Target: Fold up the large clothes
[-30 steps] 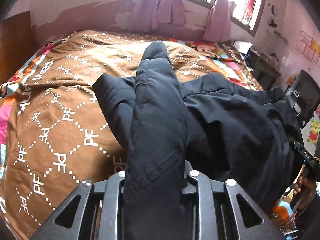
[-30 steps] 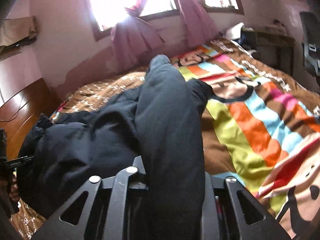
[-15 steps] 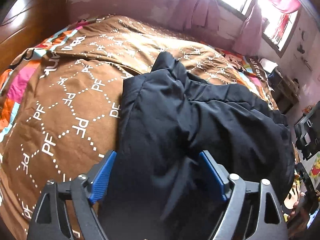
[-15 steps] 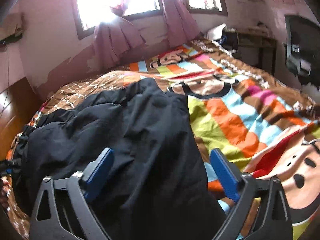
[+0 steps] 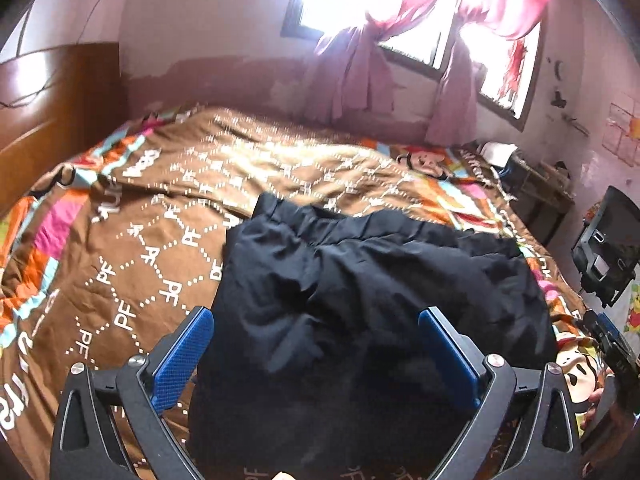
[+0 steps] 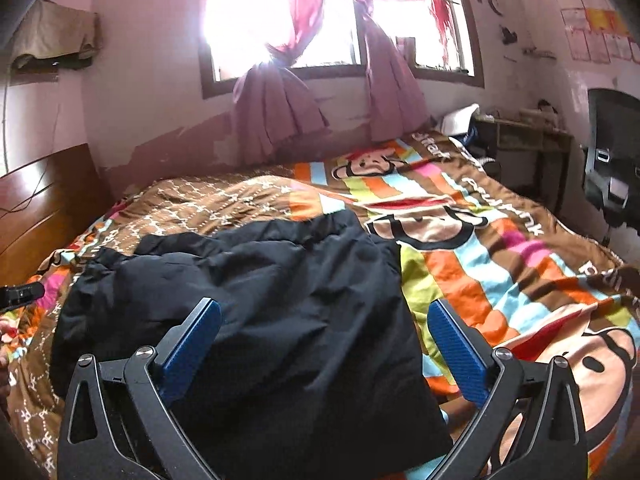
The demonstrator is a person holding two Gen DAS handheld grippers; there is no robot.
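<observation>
The black jacket lay in a rumpled, partly folded heap on the bed, on the brown patterned side of the bedspread where it met the striped cartoon side, between the headboard and the bed's foot. Both the left claw and the right claw stood wide apart above it, gripping nothing. It looked padded, soft and floppy with a smooth, probably slippery shell, so I judged a thick hem or corner the surest hold.

Black jacket piled mid-bed; bare bedspread left, bare right. Headboard blocks left edge, desk far right corner.
</observation>
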